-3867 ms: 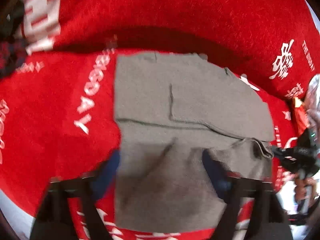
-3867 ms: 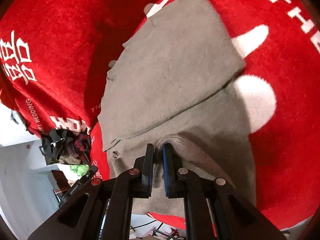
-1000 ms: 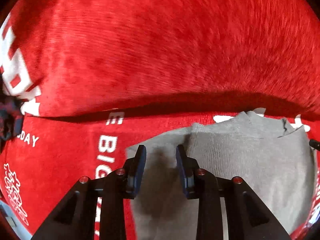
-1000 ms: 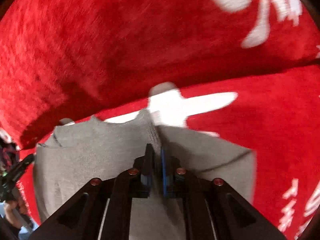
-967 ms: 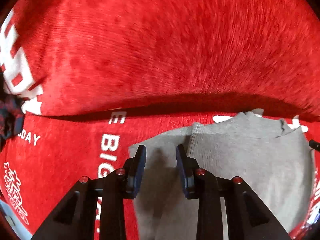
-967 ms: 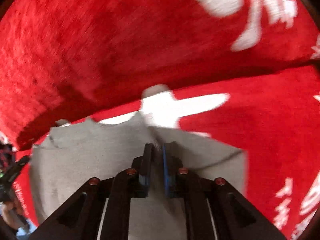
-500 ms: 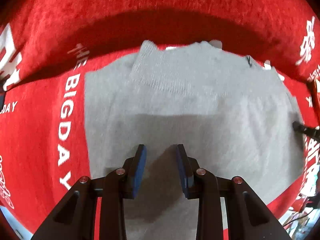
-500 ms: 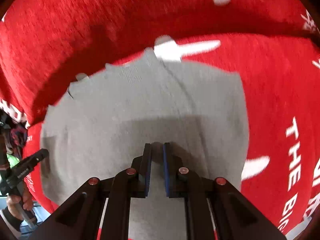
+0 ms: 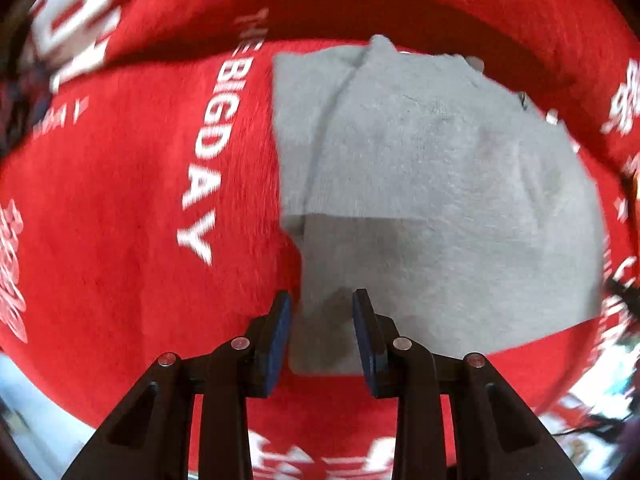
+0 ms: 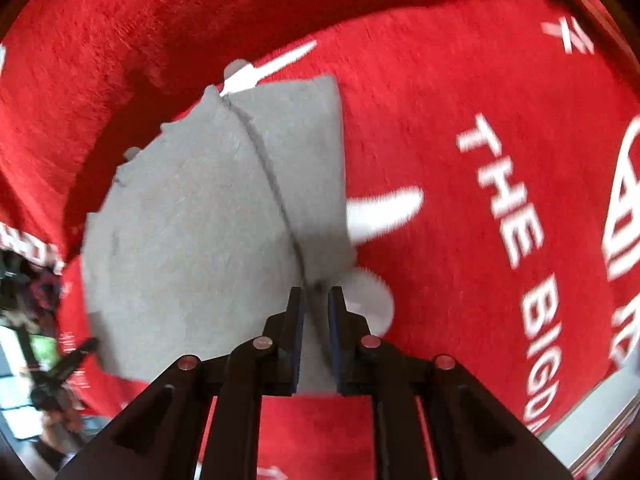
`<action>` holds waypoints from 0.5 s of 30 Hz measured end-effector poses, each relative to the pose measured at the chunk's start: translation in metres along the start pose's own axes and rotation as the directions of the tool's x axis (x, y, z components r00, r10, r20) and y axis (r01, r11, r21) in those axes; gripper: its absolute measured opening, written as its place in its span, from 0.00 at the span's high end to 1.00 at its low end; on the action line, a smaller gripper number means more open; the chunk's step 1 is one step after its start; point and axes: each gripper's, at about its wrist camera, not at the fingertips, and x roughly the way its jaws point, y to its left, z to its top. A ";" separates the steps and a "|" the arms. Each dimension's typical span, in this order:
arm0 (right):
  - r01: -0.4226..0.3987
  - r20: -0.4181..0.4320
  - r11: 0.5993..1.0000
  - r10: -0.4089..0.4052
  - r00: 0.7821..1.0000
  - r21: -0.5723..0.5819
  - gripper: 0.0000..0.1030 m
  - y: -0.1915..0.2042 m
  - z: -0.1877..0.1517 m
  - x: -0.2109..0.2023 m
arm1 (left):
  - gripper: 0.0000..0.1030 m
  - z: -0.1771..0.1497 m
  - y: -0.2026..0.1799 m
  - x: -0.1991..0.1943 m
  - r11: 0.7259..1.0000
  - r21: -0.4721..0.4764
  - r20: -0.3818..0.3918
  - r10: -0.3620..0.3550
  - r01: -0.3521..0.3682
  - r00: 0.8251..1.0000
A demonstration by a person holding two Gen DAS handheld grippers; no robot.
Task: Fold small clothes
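A folded grey garment (image 9: 432, 200) lies on a red cloth (image 9: 132, 208) printed in white with "THE BIGDAY".

In the left wrist view the lettering runs down the left-centre of the frame beside the garment, which fills the centre and right; the left gripper (image 9: 322, 320) sits at bottom centre with its jaws standing apart, empty, over the garment's near left corner. The right wrist view shows the garment (image 10: 208, 216) at centre-left, a seam running diagonally across it, with "THE BIG" legible on the cloth (image 10: 460, 100) at the right of the frame. The right gripper (image 10: 316, 320) has its jaws narrowly parted, grey fabric showing between them without being pinched. Only this view catches the other handheld gripper (image 10: 60, 372), blurred at lower left, and a pale floor (image 10: 592, 428) at lower right.
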 end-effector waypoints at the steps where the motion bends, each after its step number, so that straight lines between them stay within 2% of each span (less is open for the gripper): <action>1: -0.016 -0.008 1.000 0.016 1.000 -0.001 0.60 0.000 -0.005 0.000 | 0.36 -0.004 0.003 -0.002 1.000 -0.021 -0.001 -0.003 0.003 1.000; 2: -0.028 -0.017 1.000 0.028 0.999 -0.002 0.50 0.003 -0.005 0.004 | 0.26 -0.004 0.000 -0.004 1.000 -0.029 0.018 0.012 -0.012 1.000; 4: -0.058 -0.049 0.998 0.058 0.997 0.003 0.50 0.004 -0.009 0.012 | 0.24 -0.008 -0.002 -0.011 0.999 -0.013 0.063 0.033 -0.032 0.997; 5: -0.064 -0.068 0.998 0.064 0.996 0.003 0.55 0.004 -0.012 0.016 | 0.24 -0.009 -0.005 -0.012 0.999 0.002 0.054 0.033 -0.033 0.998; 6: -0.056 -0.081 0.998 0.056 0.995 -0.003 0.67 0.005 -0.013 0.020 | 0.24 -0.009 -0.007 -0.013 0.999 0.009 0.052 0.034 -0.035 0.998; 7: -0.025 -0.093 0.999 0.023 0.995 -0.021 0.95 0.008 -0.013 0.023 | 0.24 -0.009 -0.009 -0.015 0.999 0.014 0.055 0.037 -0.038 0.998; 12: 0.069 -0.060 0.995 -0.073 0.995 -0.075 0.95 0.012 -0.019 0.018 | 0.24 -0.001 -0.011 -0.019 0.997 0.039 0.059 0.058 -0.060 0.997; 15: 0.103 -0.092 0.994 -0.106 0.990 -0.036 0.95 -0.002 -0.026 0.028 | 0.24 -0.003 -0.003 -0.013 0.997 0.013 0.025 0.082 -0.082 0.996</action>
